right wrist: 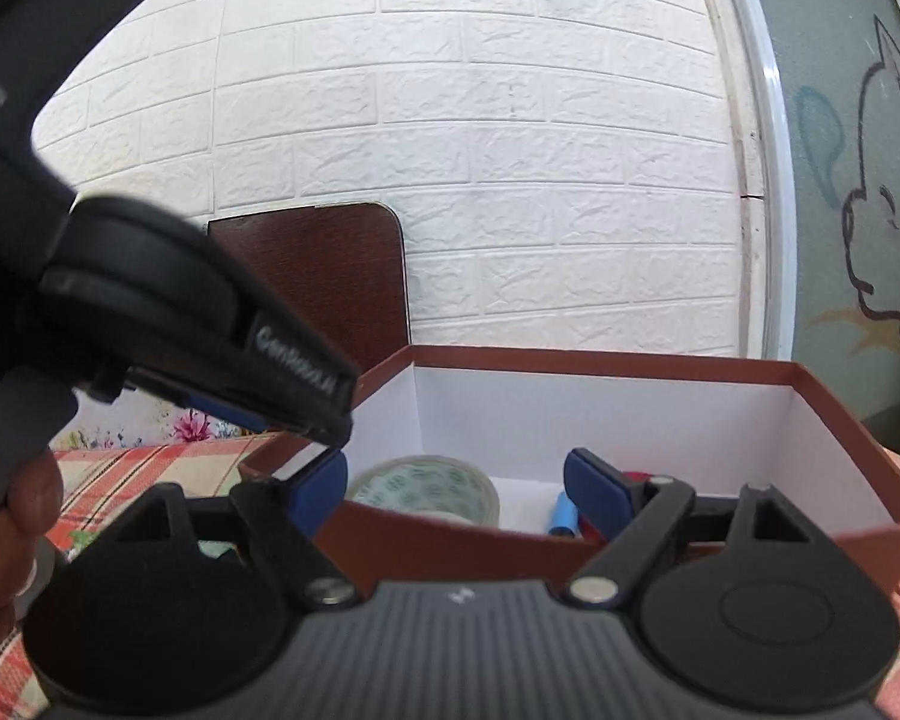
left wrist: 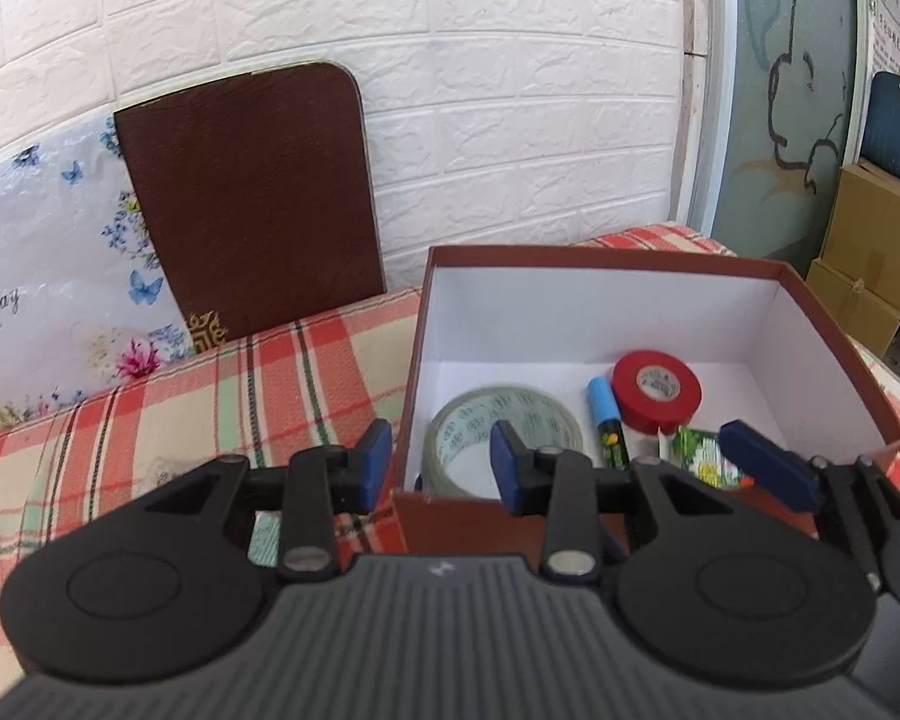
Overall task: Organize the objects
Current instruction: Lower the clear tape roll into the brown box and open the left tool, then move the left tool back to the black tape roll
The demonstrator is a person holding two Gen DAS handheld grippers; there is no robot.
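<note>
A red-brown box (left wrist: 606, 258) with a white inside stands on the plaid cloth. In it lie a clear tape roll (left wrist: 468, 426), a red tape roll (left wrist: 657, 393), a blue-capped marker (left wrist: 606, 423) and a green flowered packet (left wrist: 705, 459). My left gripper (left wrist: 441, 459) is open and empty, its fingers either side of the box's near left corner. My right gripper (right wrist: 456, 489) is open and empty over the box's near wall (right wrist: 450, 540); its finger also shows in the left wrist view (left wrist: 768, 468). The clear tape (right wrist: 426, 486) and marker (right wrist: 564, 513) show between its fingers.
A brown board (left wrist: 246, 198) leans on the white brick wall beside a flowered cloth (left wrist: 42, 276). The plaid cloth (left wrist: 210, 396) covers the surface left of the box. Cardboard boxes (left wrist: 876, 252) stand at the far right. The left gripper's body (right wrist: 180, 312) crosses the right wrist view.
</note>
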